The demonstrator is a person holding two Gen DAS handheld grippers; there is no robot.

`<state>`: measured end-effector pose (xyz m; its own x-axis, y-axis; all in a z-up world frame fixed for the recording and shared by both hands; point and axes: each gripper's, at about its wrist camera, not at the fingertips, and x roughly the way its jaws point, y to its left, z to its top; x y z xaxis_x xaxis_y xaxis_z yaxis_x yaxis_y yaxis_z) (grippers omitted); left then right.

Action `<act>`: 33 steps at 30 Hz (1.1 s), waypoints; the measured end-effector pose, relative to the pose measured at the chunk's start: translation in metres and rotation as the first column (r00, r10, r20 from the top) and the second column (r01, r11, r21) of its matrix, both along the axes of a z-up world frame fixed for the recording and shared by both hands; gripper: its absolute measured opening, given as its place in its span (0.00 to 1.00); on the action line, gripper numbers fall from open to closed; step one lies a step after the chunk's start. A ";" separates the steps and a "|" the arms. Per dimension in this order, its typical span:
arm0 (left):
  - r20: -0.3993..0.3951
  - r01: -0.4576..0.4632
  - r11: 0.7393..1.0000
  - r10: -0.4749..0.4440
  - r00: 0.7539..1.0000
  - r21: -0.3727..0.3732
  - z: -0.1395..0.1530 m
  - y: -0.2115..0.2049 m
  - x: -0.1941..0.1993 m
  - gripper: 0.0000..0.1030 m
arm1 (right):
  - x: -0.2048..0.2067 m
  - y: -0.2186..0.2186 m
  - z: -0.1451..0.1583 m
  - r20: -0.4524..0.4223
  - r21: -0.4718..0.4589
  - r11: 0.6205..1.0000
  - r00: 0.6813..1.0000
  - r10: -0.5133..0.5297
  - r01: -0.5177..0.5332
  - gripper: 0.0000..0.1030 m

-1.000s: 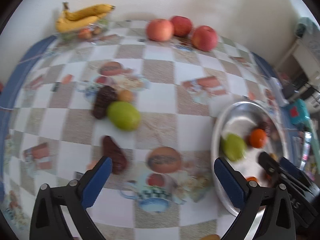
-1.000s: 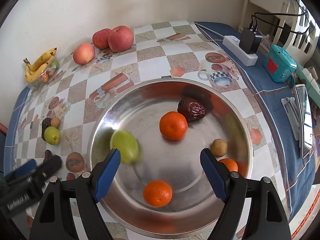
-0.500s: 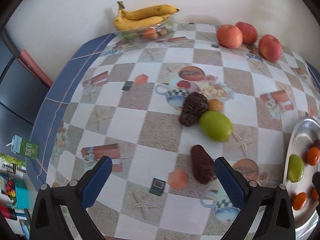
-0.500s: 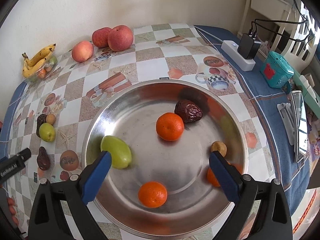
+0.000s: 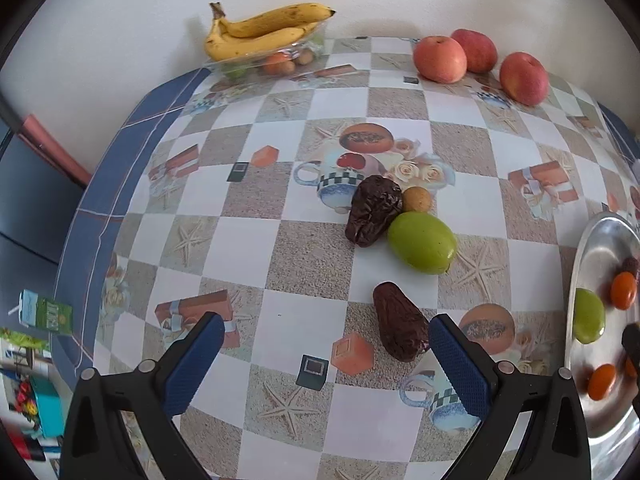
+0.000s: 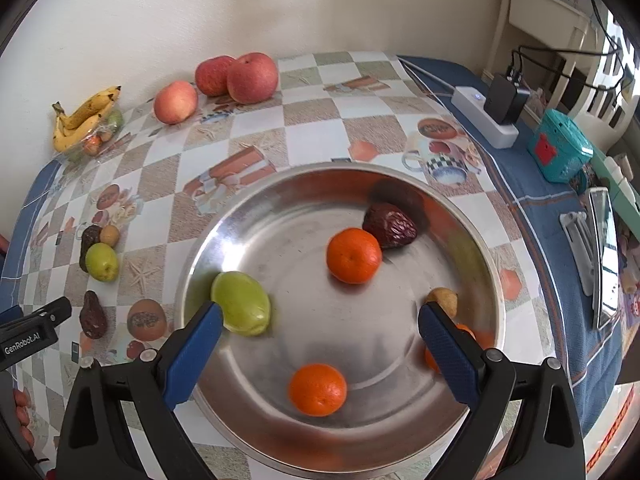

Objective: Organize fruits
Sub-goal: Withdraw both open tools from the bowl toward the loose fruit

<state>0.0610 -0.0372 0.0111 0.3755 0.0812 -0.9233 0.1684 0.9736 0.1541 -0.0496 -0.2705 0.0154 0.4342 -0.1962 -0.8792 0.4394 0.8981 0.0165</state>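
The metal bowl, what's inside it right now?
In the metal bowl: a green fruit, two oranges, a date, a small brown fruit. A third orange sits partly hidden behind the right gripper.

Your polished metal bowl (image 6: 472, 216) shining and mirror-smooth, dates (image 5: 400, 332) wrinkled and matt, green fruit (image 5: 422, 242) waxy-glossy, your surface (image 5: 304, 256) under a smooth printed tablecloth with slight sheen, hand-held gripper (image 5: 326, 364) pads (image 5: 460, 364) of dimpled blue rubbery texture on matt black plastic.

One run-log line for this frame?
left gripper: open, over table near dark date | right gripper: open, empty, above steel bowl | green fruit in bowl
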 end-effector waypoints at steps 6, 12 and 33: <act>0.003 -0.084 0.994 0.085 0.996 -0.063 0.009 0.031 0.015 1.00 | 0.004 0.009 0.003 -0.001 0.016 1.000 1.000 -0.004 0.004 0.95; -0.026 -0.190 0.975 0.188 0.982 -0.112 0.007 0.067 0.030 1.00 | 0.018 0.028 0.002 -0.040 0.045 0.999 0.999 0.011 -0.010 0.95; -0.137 -0.262 0.954 0.242 0.960 -0.148 -0.023 0.079 0.042 1.00 | 0.085 0.103 -0.004 -0.036 0.108 0.990 0.995 0.093 -0.089 0.95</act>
<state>0.1031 0.0423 -0.0118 0.2520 0.0044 -0.9677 -0.0785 0.9968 -0.0159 0.0352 -0.1671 0.0110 0.4093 -0.0625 -0.9103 0.3583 0.9285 0.0973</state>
